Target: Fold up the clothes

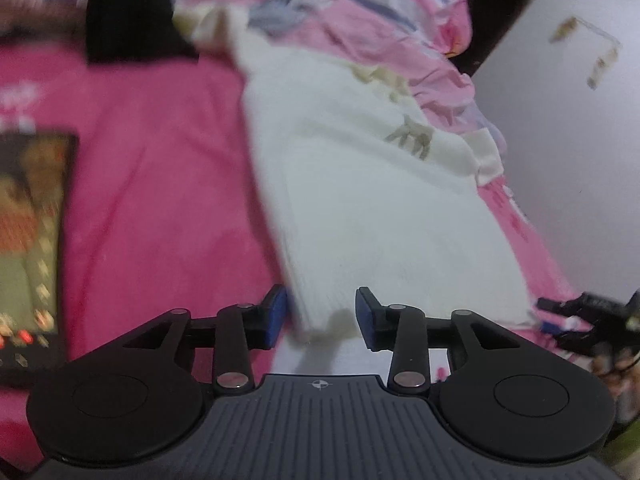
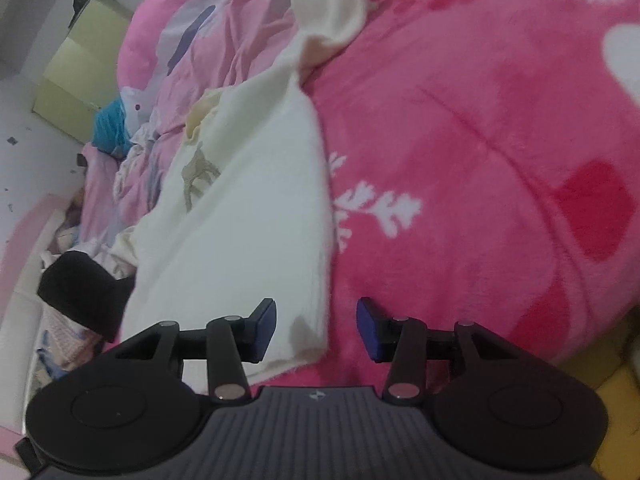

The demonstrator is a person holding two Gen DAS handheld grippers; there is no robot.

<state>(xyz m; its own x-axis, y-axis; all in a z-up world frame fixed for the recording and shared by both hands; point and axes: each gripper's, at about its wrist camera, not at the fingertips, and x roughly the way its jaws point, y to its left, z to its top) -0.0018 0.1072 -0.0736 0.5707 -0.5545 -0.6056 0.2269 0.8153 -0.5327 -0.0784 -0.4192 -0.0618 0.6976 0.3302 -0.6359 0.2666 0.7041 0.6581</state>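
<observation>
From the left wrist view, the white knit sweater (image 1: 360, 184) lies on the pink fleece blanket (image 1: 160, 200) as a long narrow strip, already doubled lengthwise as far as one can judge. Its long axis runs from the ribbed hem (image 1: 320, 320) at the near end away toward the rumpled pink quilt (image 1: 360, 20) at the far end. The left gripper (image 1: 322, 318) has its jaws apart, and the hem corner lies between the blue pads (image 1: 276, 316) without being pinched. A dark book or box (image 1: 32, 248) lies on the blanket, well apart to the left. The other gripper shows at the right edge, near the hem's opposite corner.

From the right wrist view, the same sweater (image 2: 248, 220) stretches away up the frame, with its deer motif (image 2: 198, 172) toward the left side. The right gripper (image 2: 316, 330) also stands with jaws apart; the near hem corner sits between them, unclamped.

The lengthwise fold looks finished and both corners appear free. What probably remains is the crosswise fold, bringing the hem up toward the far end.
</observation>
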